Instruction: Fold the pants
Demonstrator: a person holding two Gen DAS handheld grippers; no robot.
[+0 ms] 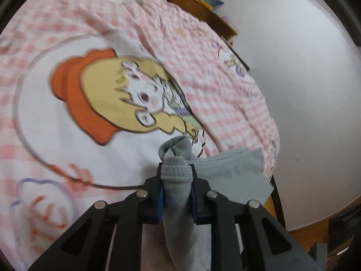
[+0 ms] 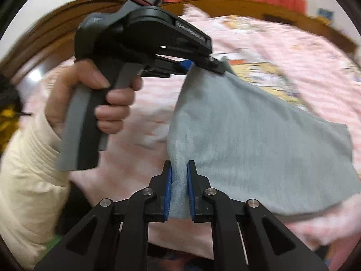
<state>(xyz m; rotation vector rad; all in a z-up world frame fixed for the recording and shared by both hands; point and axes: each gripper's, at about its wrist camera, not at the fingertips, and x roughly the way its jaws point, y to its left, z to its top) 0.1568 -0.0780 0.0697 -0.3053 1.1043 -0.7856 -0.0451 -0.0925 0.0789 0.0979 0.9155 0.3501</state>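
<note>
Grey pants (image 2: 259,140) held lifted above a bed covered by a pink checked sheet (image 1: 203,72) printed with a cartoon figure in an orange hat (image 1: 74,94). The left hand-held gripper (image 1: 176,176) is closed on a bunched, ribbed edge of the grey fabric, its pads pressing from both sides. The right hand-held gripper (image 2: 179,180) is likewise closed on a fold of the same cloth, which fans out to the right and sags toward the sheet. In the right wrist view a person's hand (image 2: 90,99), in a cream sleeve (image 2: 27,180), grips the left tool's handle at upper left. White floor (image 1: 304,90) lies to the bed's right.
</note>
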